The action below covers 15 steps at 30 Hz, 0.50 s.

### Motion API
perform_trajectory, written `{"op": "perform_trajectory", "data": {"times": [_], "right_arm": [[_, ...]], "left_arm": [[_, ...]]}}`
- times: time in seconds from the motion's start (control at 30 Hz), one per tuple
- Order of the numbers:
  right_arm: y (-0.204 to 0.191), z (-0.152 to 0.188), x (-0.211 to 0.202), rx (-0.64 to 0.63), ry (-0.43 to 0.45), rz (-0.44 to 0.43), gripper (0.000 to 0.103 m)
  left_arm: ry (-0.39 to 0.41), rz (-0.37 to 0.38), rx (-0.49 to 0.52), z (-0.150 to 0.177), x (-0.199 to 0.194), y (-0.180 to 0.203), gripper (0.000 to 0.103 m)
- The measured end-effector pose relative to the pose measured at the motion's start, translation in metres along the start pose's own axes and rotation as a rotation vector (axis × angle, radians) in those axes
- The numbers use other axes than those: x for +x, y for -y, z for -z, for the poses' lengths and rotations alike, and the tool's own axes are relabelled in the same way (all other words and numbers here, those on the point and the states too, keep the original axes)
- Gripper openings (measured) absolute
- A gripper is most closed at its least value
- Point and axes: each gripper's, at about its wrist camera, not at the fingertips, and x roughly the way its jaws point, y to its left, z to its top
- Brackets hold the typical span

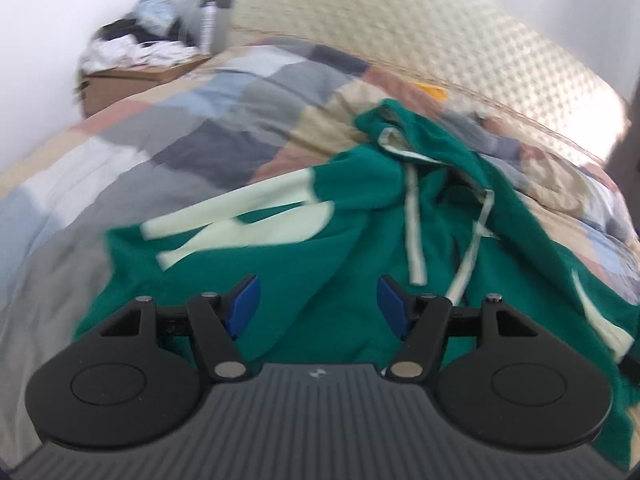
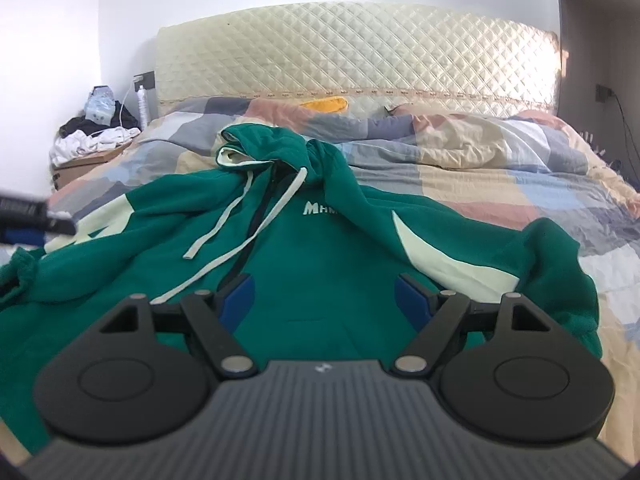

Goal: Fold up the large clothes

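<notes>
A green fleece hoodie with cream panels and cream drawstrings (image 2: 320, 248) lies rumpled, front up, on a bed's pastel patchwork duvet (image 2: 500, 184), hood bunched toward the quilted cream headboard (image 2: 360, 52). The left gripper (image 1: 318, 304) and right gripper (image 2: 326, 300) hover over its lower half, jaws spread, holding nothing. Folding well likely means first flattening the body, straightening the sleeves and clearing the drawstrings before pinching an edge.

Motion-blurred bedside clutter (image 1: 138, 46); green hoodie (image 2: 320, 264) hem behind the right hand-held gripper (image 2: 326, 300).
</notes>
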Motion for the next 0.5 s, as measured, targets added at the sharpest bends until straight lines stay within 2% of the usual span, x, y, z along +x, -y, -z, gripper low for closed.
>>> {"op": "perform_trajectory", "data": {"times": [0.1, 0.2, 0.27, 0.4, 0.5], "right_arm": [[0.018, -0.007, -0.008, 0.066, 0.018, 0.023, 0.078], [0.033, -0.010, -0.006, 0.116, 0.018, 0.064, 0.079], [0.039, -0.011, -0.004, 0.123, 0.013, 0.083, 0.078], [0.058, -0.021, -0.006, 0.144, 0.028, 0.111, 0.079], [0.079, -0.035, -0.009, 0.172, 0.049, 0.115, 0.078]], "left_arm": [[0.004, -0.067, -0.030, 0.003, -0.002, -0.018, 0.070], [-0.006, -0.022, -0.154, -0.005, -0.003, -0.041, 0.072], [-0.009, -0.020, -0.193, -0.010, -0.005, -0.054, 0.072], [0.004, -0.056, -0.207, -0.019, -0.013, -0.074, 0.075], [0.025, -0.092, -0.201, -0.031, -0.019, -0.081, 0.080]]}}
